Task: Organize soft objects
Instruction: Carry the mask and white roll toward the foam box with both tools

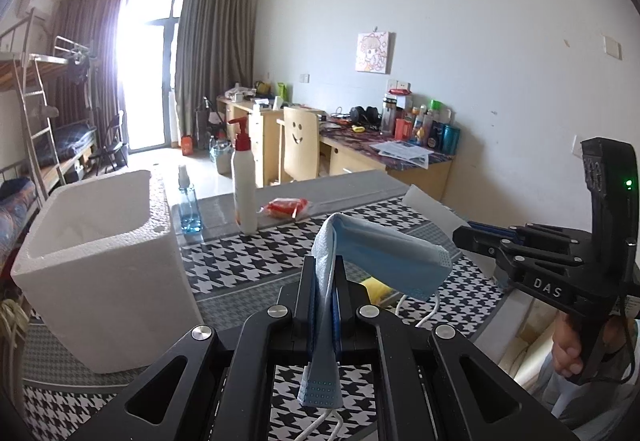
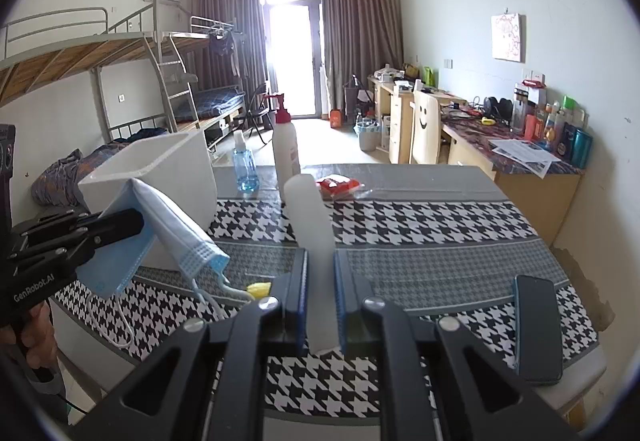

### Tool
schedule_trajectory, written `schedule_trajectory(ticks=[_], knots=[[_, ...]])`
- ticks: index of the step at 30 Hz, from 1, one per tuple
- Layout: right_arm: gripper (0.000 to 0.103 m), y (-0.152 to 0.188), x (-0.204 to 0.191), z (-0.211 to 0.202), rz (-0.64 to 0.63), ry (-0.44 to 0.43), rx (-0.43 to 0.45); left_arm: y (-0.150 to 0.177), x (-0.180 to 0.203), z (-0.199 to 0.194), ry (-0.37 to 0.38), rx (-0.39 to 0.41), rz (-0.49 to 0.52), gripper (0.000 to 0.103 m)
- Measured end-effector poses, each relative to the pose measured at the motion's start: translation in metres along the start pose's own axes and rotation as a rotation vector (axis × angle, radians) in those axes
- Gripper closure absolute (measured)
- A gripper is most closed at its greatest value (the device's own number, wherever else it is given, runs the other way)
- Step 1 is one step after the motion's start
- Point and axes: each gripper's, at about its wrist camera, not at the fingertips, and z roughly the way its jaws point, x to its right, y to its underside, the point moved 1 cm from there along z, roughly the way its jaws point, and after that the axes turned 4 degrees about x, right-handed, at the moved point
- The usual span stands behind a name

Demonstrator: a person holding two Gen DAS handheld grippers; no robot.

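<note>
Left gripper pinches a limp pleated blue mask; right gripper clamps a smooth white sheet above the houndstooth table.

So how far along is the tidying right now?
Nothing visibly stored yet. In hand: left gripper pinches a blue face mask, right gripper clamps a white foam sheet. Left: get both into the foam box, plus the red packet.

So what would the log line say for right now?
left gripper: shut on blue face mask | right gripper: shut on white foam sheet | both above table | foam box: open, left
</note>
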Motion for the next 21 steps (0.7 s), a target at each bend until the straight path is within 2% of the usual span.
schedule_trajectory(ticks=[21], knots=[[0.088, -0.033, -0.020, 0.009, -0.042, -0.053, 0.054, -0.028, -0.021, 0.000, -0.071, 0.048, 0.008, 0.097]])
